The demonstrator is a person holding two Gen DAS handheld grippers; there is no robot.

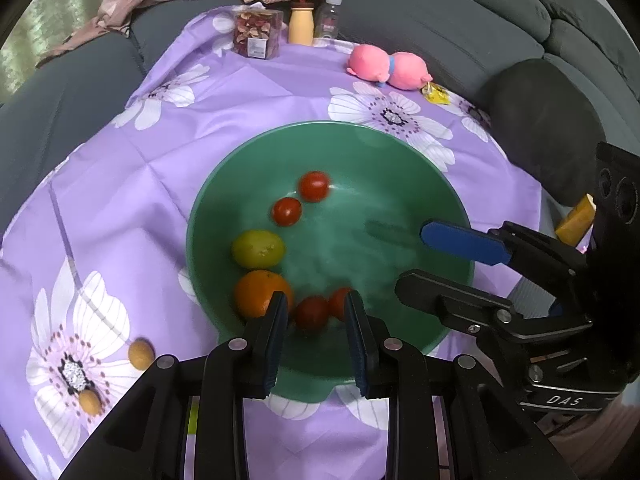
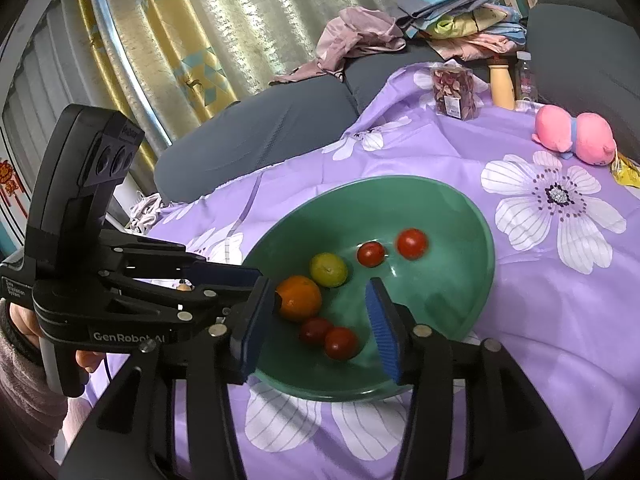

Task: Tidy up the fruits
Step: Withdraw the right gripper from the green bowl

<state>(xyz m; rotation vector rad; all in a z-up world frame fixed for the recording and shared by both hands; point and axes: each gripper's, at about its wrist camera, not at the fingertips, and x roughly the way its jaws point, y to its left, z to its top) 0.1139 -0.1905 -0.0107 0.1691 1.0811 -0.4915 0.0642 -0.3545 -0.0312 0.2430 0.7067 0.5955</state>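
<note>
A green bowl sits on the purple flowered cloth. In it lie an orange, a yellow-green lime and several cherry tomatoes. My left gripper is open and empty above the bowl's near side, just over two tomatoes. My right gripper is open and empty over the bowl; it shows at the right of the left wrist view. Two small tan fruits lie on the cloth left of the bowl.
A pink plush toy, a box of dried petals, a wooden bottle and a clear bottle stand at the cloth's far edge. A grey sofa with piled clothes surrounds it.
</note>
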